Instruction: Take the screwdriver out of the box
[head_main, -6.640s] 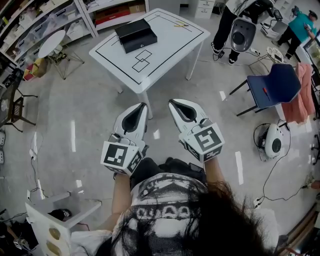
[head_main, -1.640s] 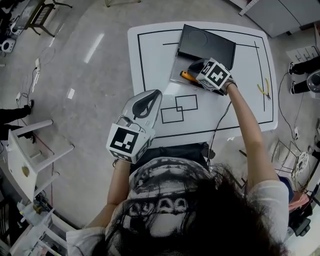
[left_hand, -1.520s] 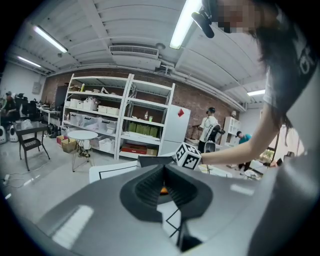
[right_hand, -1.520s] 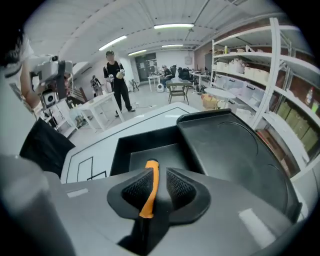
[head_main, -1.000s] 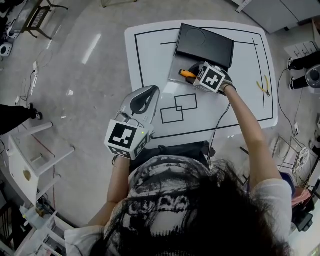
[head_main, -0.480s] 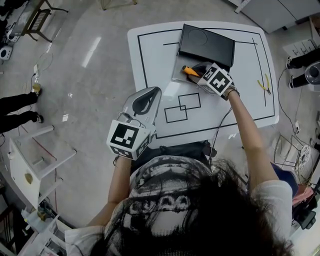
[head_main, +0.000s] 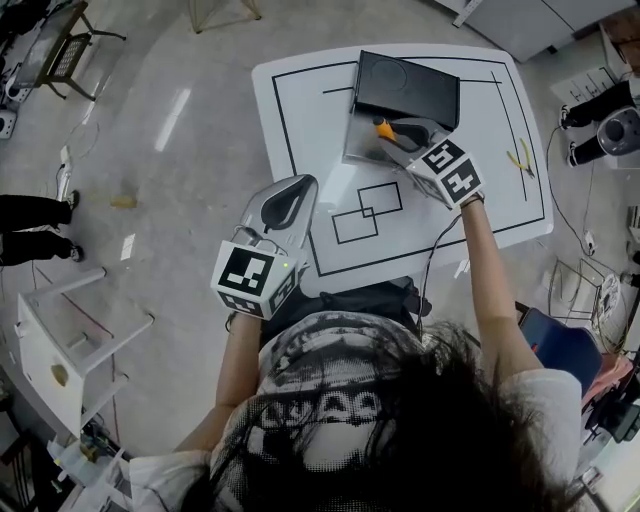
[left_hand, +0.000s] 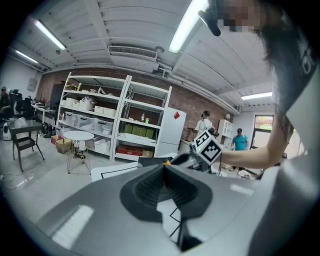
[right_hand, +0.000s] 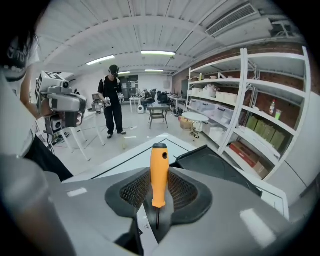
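R gripper (head_main: 400, 135) clamps screwdriver (head_main: 384, 129) by handle, axis along jaws, butt toward 10 o'clock over open box (head_main: 405, 88); L gripper (head_main: 283, 205), shut+empty, farther off at 7 o'clock.

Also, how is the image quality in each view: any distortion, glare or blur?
Head view: strong fisheye, the white table has bowed edges, a glare streak on the floor. Left gripper view: dark round vignette, ceiling lamp blown out. Right gripper view: screwdriver sharp, shelves bent near the rim.
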